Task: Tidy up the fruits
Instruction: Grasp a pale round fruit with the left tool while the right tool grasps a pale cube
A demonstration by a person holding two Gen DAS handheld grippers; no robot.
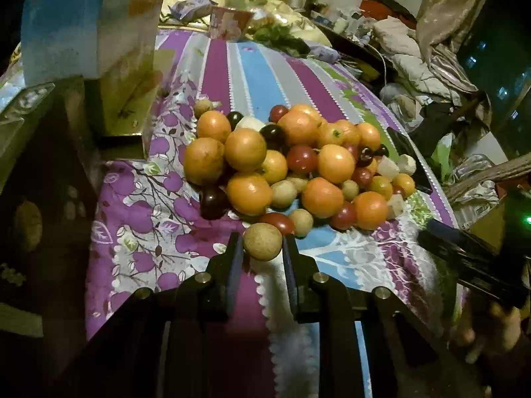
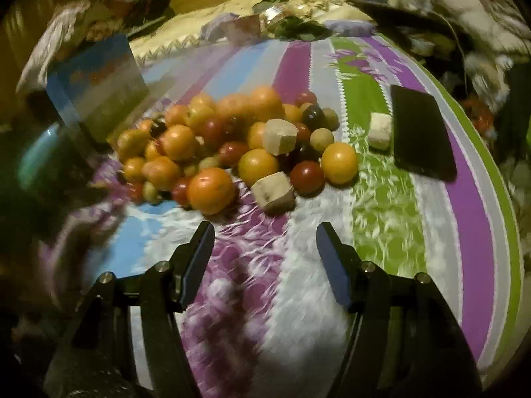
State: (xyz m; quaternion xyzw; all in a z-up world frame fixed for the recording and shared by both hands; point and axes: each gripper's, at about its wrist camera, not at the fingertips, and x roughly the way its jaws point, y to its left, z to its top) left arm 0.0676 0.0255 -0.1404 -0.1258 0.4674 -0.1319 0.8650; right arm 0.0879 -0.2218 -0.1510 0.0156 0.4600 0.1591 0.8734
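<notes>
A pile of fruit (image 1: 285,165) lies on a striped purple, blue and green cloth: oranges, red and dark round fruits, small tan longans and pale cut chunks. My left gripper (image 1: 262,245) is shut on a tan longan (image 1: 263,241) at the near edge of the pile. The right gripper (image 1: 471,258) shows as a dark shape at the right of the left wrist view. In the right wrist view the same pile (image 2: 232,146) lies ahead, and my right gripper (image 2: 265,235) is open and empty above the cloth, just short of an orange (image 2: 211,190) and a pale chunk (image 2: 272,192).
A blue box (image 1: 89,23) stands at the left, also in the right wrist view (image 2: 99,86). A black phone (image 2: 421,132) lies right of the pile beside a loose pale chunk (image 2: 380,131). A clear container edge (image 1: 20,112) is at far left. Clutter lies at the back and right.
</notes>
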